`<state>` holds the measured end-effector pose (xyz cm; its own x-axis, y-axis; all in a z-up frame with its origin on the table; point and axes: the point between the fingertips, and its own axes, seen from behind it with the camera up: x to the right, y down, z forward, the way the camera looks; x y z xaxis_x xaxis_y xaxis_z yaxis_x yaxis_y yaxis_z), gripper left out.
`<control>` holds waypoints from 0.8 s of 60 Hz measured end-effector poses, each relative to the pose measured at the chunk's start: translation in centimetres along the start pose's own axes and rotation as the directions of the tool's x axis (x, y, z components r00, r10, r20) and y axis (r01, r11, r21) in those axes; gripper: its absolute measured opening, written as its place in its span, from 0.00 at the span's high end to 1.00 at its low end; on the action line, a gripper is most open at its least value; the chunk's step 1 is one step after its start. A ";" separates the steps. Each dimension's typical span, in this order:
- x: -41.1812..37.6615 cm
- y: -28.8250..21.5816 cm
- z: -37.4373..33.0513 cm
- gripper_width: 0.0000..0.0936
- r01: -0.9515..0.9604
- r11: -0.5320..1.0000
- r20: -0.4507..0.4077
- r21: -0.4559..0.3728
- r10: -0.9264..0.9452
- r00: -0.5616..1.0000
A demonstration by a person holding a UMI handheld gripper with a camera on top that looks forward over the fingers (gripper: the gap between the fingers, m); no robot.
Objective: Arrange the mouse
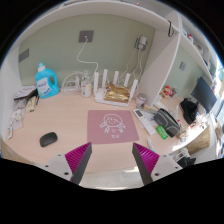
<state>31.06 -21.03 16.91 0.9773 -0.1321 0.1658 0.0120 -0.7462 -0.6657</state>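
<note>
One mouse (48,139), long axis crosswise

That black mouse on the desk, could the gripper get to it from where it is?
Probably yes. The mouse lies alone on bare desk, ahead and off to the side of the open gripper, beside the pink mat. Nothing stands between them.

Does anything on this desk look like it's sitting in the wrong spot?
Yes: the small black computer mouse lies on bare wood, left of the pink square mouse mat, not on it. The open gripper hovers short of both.
</note>
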 end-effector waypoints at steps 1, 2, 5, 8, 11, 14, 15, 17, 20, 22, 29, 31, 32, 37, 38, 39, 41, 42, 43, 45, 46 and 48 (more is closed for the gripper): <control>0.0 0.0 0.0 0.10 -0.003 1.000 0.000 0.002 0.003 1.000; 0.0 0.1 0.0 0.10 -0.004 1.000 -0.001 0.003 0.004 1.000; 0.0 0.5 -0.1 0.10 -0.006 1.000 -0.007 0.008 0.006 1.000; 0.0 1.1 -0.1 0.10 -0.008 1.000 -0.015 0.010 0.008 1.000; -0.2 1.7 -0.2 0.10 -0.017 1.000 -0.021 0.016 0.017 1.000; -0.7 2.8 -0.3 0.10 -0.027 0.999 -0.022 0.018 0.028 0.999; -0.9 3.2 -0.3 0.10 -0.030 0.999 -0.023 0.016 0.030 0.999; -1.1 4.2 -0.4 0.10 -0.034 0.999 -0.028 0.011 0.034 0.999; -1.8 5.5 -0.7 0.10 -0.039 0.999 -0.038 0.008 0.039 0.999; -2.5 6.4 -0.8 0.10 -0.043 0.999 -0.043 0.009 0.044 0.998; -6.9 8.4 -1.3 0.11 -0.074 0.996 -0.020 0.052 0.075 0.997; -8.5 8.8 -1.2 0.11 -0.083 0.994 -0.004 0.070 0.083 0.997; -9.4 9.0 -1.1 0.10 -0.088 0.993 0.005 0.076 0.088 0.996; -14.8 9.6 -0.1 0.10 -0.121 0.988 0.080 0.099 0.113 0.990; -15.9 9.6 0.1 0.10 -0.128 0.987 0.096 0.102 0.118 0.988; -17.0 9.7 0.5 0.10 -0.133 0.986 0.111 0.104 0.122 0.986; -19.0 9.9 1.1 0.10 -0.139 0.985 0.139 0.105 0.124 0.983; -20.0 9.9 1.5 0.10 -0.140 0.985 0.149 0.106 0.123 0.981; -20.9 9.9 1.8 0.10 -0.138 0.984 0.159 0.109 0.120 0.980; -22.7 9.7 2.6 0.10 -0.134 0.984 0.177 0.120 0.112 0.978; -23.6 9.6 2.9 0.10 -0.132 0.983 0.186 0.125 0.108 0.977; -25.4 9.5 3.7 0.11 -0.128 0.983 0.207 0.131 0.099 0.973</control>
<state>7.17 -22.35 3.69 0.9962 -0.0671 -0.0549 -0.0850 -0.6309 -0.7712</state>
